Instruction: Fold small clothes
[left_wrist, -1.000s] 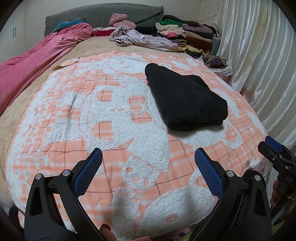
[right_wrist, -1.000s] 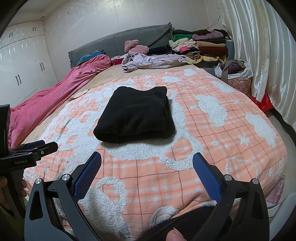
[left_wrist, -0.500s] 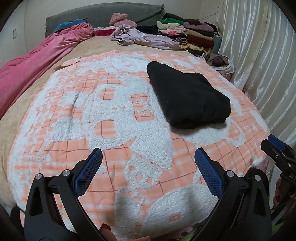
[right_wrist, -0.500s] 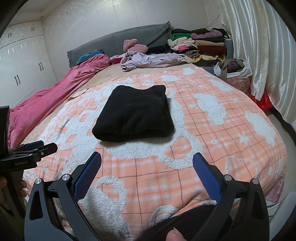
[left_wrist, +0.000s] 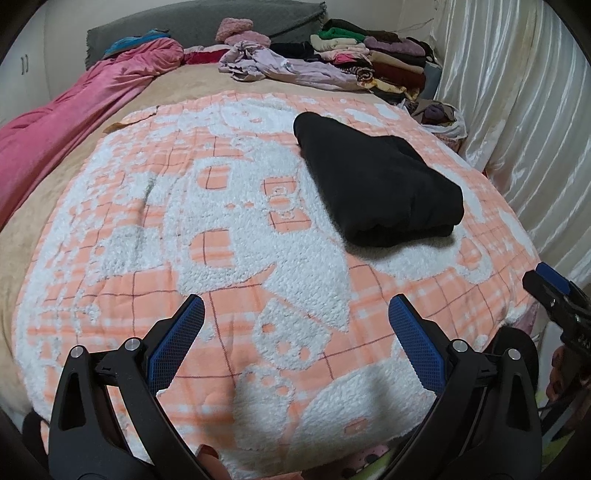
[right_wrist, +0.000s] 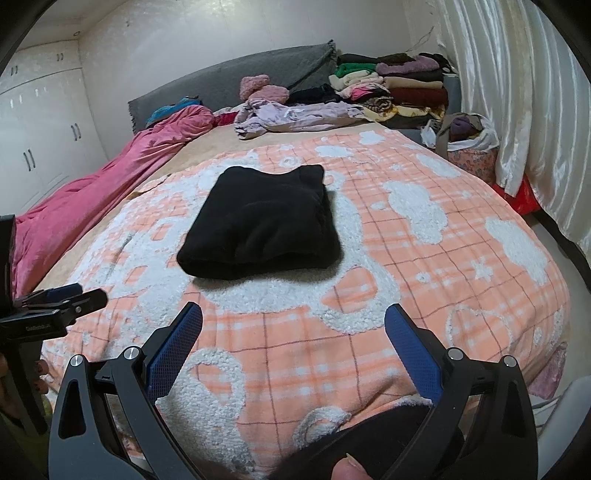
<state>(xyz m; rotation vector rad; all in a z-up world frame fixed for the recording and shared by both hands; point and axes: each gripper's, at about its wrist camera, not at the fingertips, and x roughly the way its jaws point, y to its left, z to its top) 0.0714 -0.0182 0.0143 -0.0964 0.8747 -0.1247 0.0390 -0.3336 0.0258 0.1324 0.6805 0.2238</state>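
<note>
Black fleece garment (right_wrist: 260, 221), folded thick; nubby checked blanket (right_wrist: 461, 266)

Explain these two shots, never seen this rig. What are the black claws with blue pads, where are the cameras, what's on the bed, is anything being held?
There is no robot here. A person holds a two-finger gripper in each hand, and each one carries a fisheye camera looking forward along its fingers. One picture comes from the left gripper, the other from the right gripper; the blue strips are the finger pads. Each view also catches the other gripper at its edge. Both are open and hold nothing. On the orange and white blanket lies a black garment, already folded into a neat block. Farther back are a crumpled lilac garment, a pile of folded clothes and a pink duvet.
</note>
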